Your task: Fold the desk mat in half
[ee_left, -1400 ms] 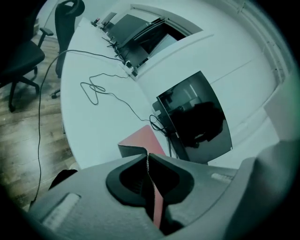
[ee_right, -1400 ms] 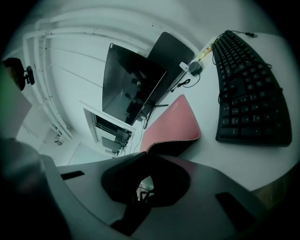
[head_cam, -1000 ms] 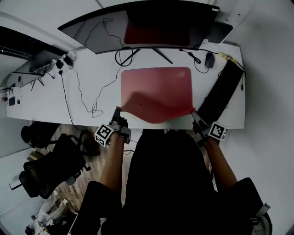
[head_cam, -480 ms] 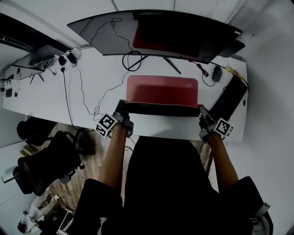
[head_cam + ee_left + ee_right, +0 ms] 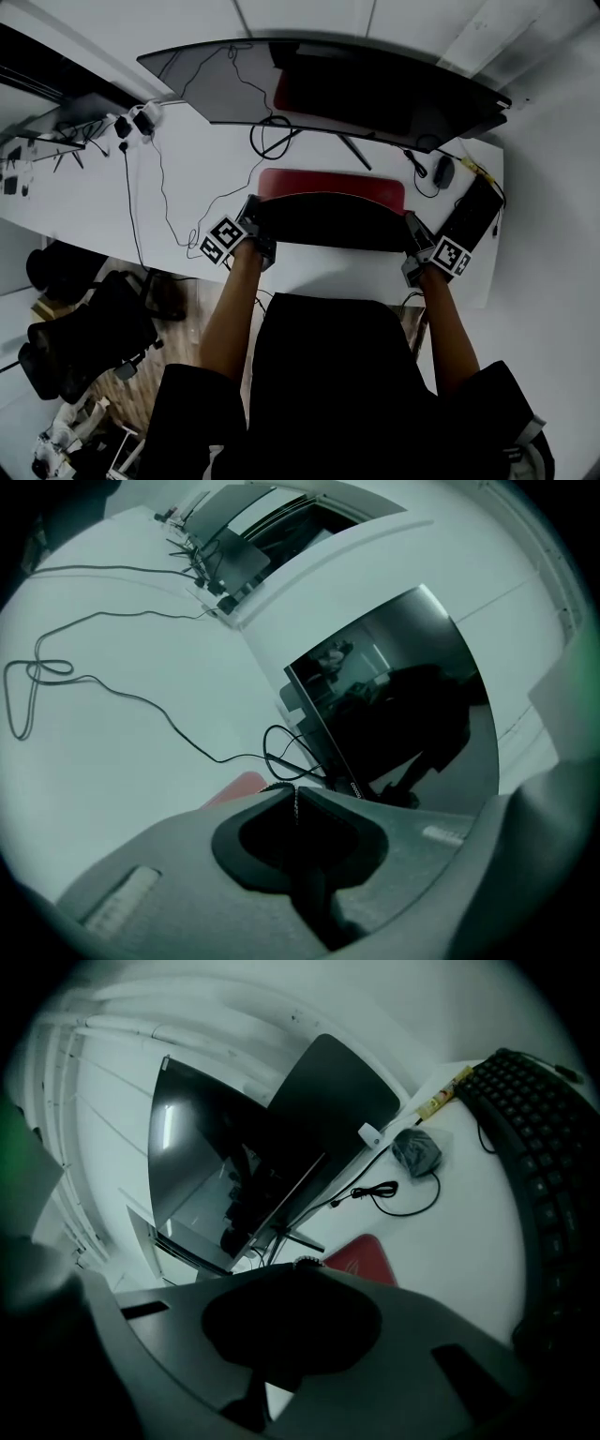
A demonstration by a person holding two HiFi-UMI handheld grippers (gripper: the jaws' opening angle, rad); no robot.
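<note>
Desk mat [image 5: 330, 184] lies on desk [image 5: 319, 274] before monitor [image 5: 375, 89], near half lifted over. L gripper [image 5: 251, 216] & R gripper [image 5: 412, 230] are clamped on its near corners; these should be kept level and matched to far corners before release.

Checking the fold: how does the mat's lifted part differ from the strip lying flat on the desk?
The lifted part shows its black underside; the flat strip shows red. The lifted part hangs between the left gripper and right gripper; the flat strip rests on the desk. Both are one mat.
</note>
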